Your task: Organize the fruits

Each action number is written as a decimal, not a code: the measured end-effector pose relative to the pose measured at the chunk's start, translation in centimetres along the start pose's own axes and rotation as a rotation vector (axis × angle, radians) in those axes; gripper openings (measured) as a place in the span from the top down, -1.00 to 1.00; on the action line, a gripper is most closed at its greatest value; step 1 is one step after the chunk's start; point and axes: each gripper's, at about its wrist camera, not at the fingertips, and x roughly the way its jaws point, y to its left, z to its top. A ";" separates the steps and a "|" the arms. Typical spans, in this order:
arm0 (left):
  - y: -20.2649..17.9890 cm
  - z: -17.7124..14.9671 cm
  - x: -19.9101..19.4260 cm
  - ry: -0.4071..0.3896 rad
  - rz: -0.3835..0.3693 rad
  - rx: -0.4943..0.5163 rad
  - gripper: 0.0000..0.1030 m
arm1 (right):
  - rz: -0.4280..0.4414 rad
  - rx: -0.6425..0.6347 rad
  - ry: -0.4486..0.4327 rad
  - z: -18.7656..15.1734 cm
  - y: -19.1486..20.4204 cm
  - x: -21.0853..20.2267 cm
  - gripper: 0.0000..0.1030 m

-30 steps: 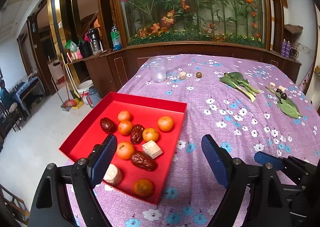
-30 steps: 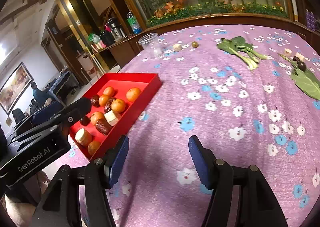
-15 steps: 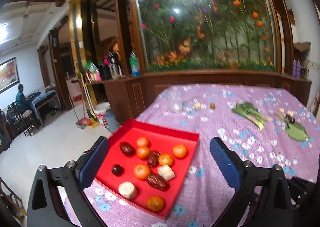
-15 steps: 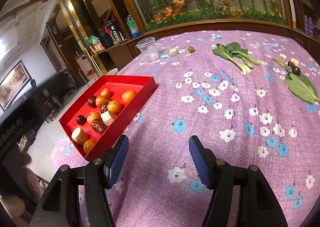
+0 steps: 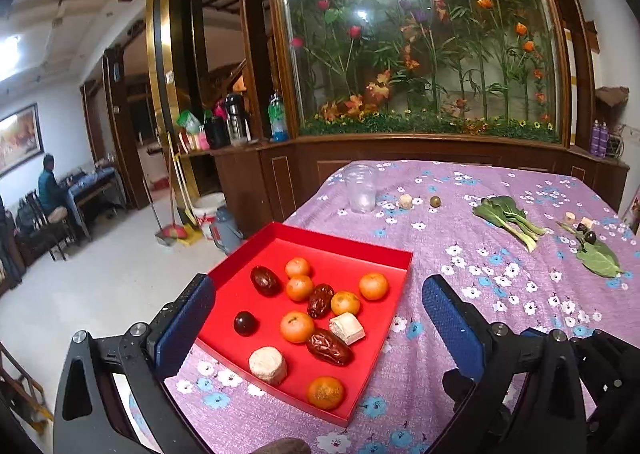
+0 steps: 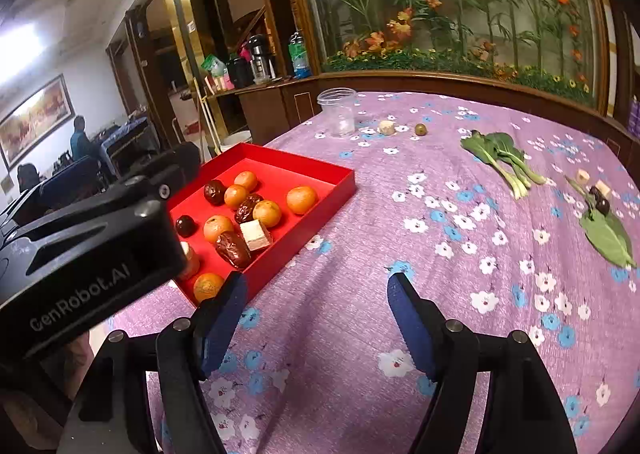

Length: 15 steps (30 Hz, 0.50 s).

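Left gripper and right gripper: jaws spread wide, empty, touching nothing.

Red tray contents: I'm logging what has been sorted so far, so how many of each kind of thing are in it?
In the red tray:
Oranges: 6
Dates: 3
Dark round fruit: 1
Pale blocks: 2
Total: 12
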 end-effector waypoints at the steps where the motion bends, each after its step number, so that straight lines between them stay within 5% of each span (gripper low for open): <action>1: 0.2 -0.1 0.2 0.005 -0.004 -0.008 -1.00 | -0.003 -0.007 0.002 0.1 0.2 0.1 -0.51; 15: 4.0 -1.3 3.4 0.110 -0.045 -0.124 -1.00 | -0.032 -0.084 0.054 1.5 3.1 3.0 -0.58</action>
